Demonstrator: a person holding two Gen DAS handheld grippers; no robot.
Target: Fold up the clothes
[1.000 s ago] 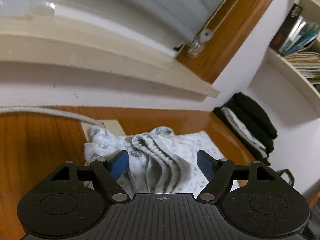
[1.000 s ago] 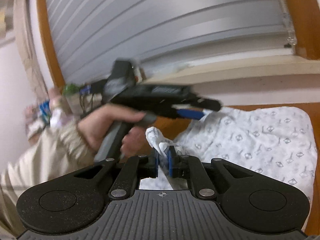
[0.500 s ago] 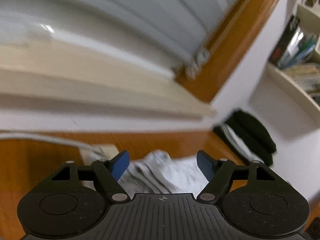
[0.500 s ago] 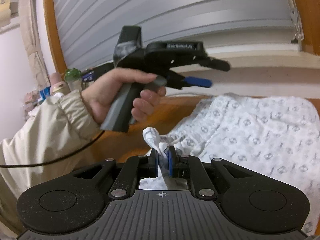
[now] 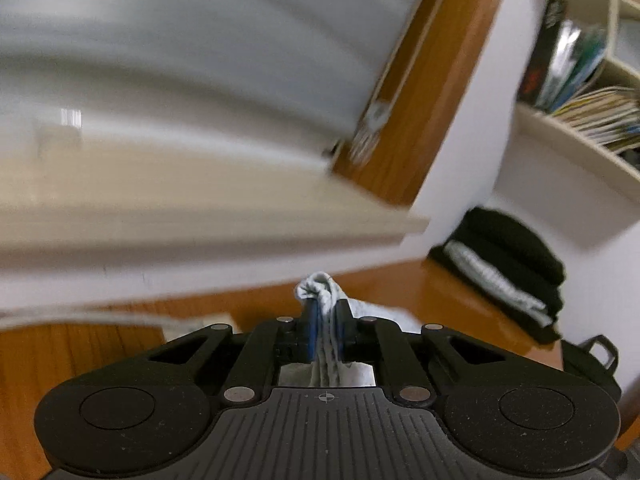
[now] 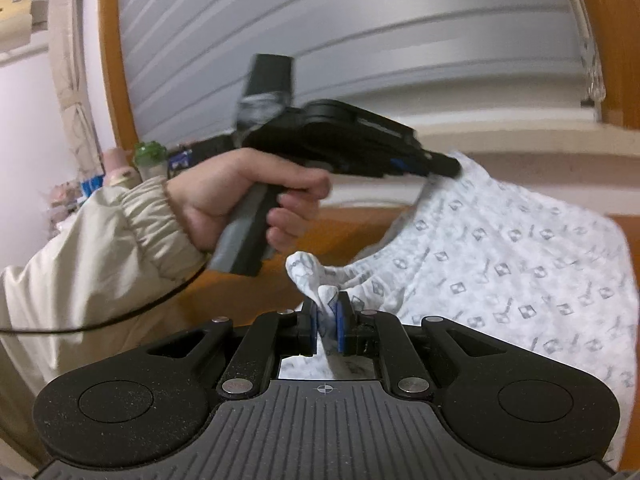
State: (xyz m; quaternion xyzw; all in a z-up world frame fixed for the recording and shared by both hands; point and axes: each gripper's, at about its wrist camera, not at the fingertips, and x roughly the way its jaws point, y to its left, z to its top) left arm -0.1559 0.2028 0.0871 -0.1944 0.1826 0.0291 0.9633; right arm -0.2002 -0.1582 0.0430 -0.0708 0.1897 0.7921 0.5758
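Right now a white garment (image 6: 500,264) printed with small grey diamonds is spread over an orange-brown wooden table (image 5: 80,360), filling the right side of the right wrist view. It is bunched and lifted along its near and left edges, not flat.

Each hand-held gripper pinches a gathered tuft of this cloth. The right gripper (image 6: 325,326) has its blue pads narrow and clamped on a puckered fold at the garment's near edge. The left gripper (image 5: 325,326) is closing its jaws, with a wad of grey-white cloth squeezed between the blue pads; in the right wrist view the person's left hand (image 6: 248,200), in a cream sleeve (image 6: 100,256), holds it above the table at the garment's far left edge.

Judging by this, folding has barely begun: two edge points are gripped, but no crease is laid. Lifting, carrying over and smoothing remain.

Farther right, a stack of dark folded clothes (image 5: 508,272) sits against the white wall, below a bookshelf (image 5: 576,148).
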